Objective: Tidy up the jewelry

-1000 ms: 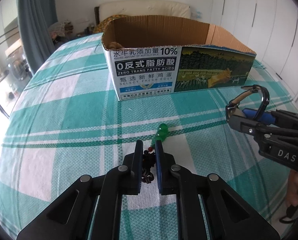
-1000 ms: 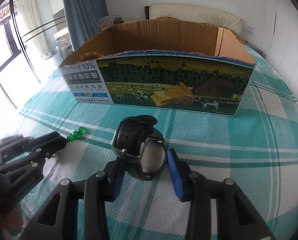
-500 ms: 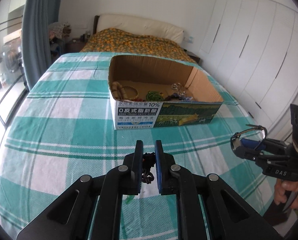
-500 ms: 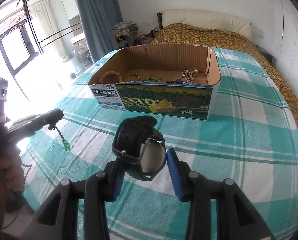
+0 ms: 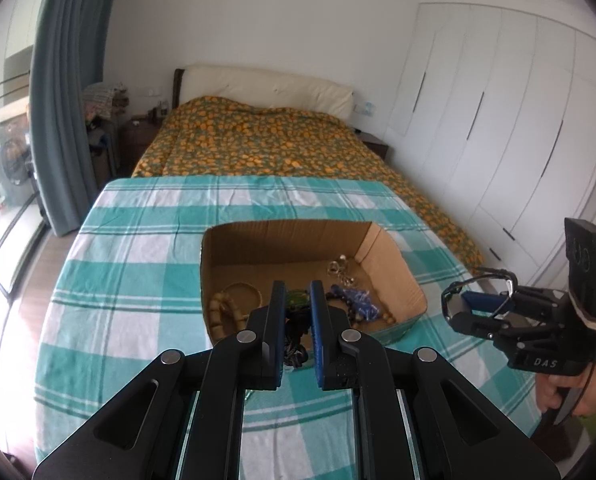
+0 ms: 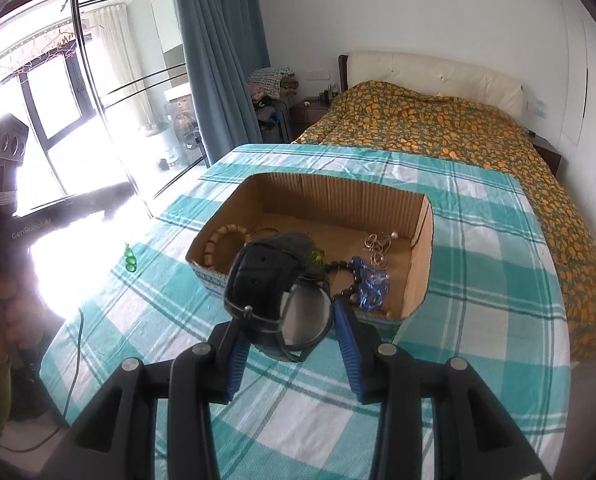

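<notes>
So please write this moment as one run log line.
left hand-held gripper: shut on pendant | right hand-held gripper: shut on watch | box: holds jewelry

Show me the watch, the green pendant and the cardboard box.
watch (image 6: 306,318): right wrist view, on its glass face.
green pendant (image 6: 129,262): right wrist view, on the hanging green beads.
cardboard box (image 5: 382,246): left wrist view, on its right inner wall.

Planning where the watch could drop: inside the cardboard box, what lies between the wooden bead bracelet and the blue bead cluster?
In the right wrist view, the held black wristwatch hides most of that stretch inside the brown cardboard box; a dark bead string shows beside the blue bead cluster, right of the wooden bead bracelet.
</notes>
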Motion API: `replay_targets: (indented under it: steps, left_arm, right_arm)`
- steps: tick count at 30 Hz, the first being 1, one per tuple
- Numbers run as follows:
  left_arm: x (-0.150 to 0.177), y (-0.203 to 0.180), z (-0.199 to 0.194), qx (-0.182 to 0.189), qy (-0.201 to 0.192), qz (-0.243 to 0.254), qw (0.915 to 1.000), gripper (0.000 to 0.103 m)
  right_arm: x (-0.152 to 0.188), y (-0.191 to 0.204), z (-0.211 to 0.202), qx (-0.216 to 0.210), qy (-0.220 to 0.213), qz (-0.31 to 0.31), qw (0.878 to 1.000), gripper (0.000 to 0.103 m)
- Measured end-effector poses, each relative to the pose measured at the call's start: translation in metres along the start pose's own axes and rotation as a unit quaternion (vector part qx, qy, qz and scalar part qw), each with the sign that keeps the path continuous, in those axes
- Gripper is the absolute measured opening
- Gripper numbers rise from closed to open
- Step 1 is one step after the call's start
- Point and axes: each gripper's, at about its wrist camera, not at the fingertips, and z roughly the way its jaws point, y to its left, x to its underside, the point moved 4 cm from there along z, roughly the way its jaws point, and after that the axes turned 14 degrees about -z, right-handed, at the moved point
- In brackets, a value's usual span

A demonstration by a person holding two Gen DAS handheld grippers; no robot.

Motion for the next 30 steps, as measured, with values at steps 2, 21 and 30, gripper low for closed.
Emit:
replay_targets:
  steps: [2, 21, 30]
  left_arm:
    - [-0.006, -0.002, 0.02, -0.001, 0.015, -0.001, 0.9999, 0.009]
    - [0.001, 0.021, 0.124, -0.097, 0.062, -0.026, 0.993, 0.069]
    - [0.009, -0.009, 0.069, -0.144, -0.032, 0.033, 0.9885, 0.102]
  right_arm:
    - [-0.01, -0.01, 0.017, -0.006, 0.011, 0.004, 1.0, 0.041]
    - [-0.046, -0.064, 0.168, 0.004, 0.077, 0.036, 0.996, 0.072]
    - [-0.032, -0.057, 0.093, 0.055, 0.026, 0.025, 0.998, 0.081]
